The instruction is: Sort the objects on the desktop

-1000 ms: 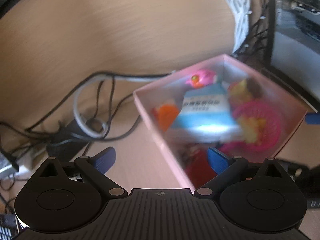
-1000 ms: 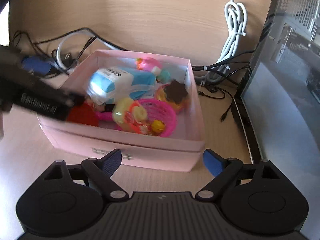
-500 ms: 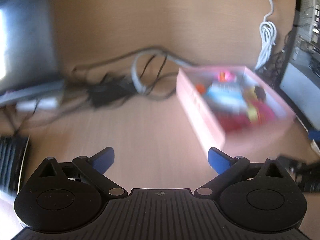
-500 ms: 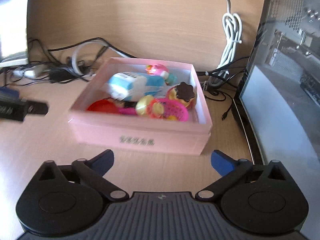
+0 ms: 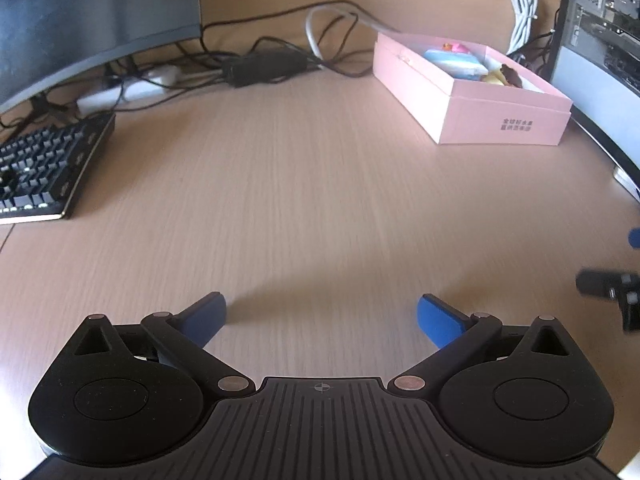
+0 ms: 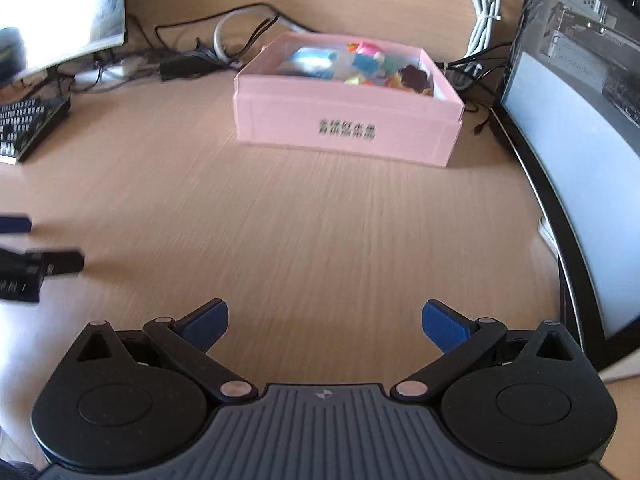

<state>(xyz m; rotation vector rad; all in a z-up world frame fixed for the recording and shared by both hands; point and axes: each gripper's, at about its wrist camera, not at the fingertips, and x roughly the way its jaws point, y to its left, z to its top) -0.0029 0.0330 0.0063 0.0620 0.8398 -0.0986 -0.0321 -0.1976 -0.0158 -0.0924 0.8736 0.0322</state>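
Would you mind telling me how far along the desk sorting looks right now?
Done: toys sit inside the pink box. In hand: nothing; the left gripper and right gripper are both open and empty over bare desk. Left: no loose toys are visible outside the box, so sorting looks essentially finished.

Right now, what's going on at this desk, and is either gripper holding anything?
Neither gripper holds anything. The left gripper and the right gripper are both open and empty over bare stretches of the light wooden desk. The open pink cardboard box sits at the back of the desk with small colourful toys inside it. No loose object lies on the desk in front of either gripper. A black keyboard lies off to the left.
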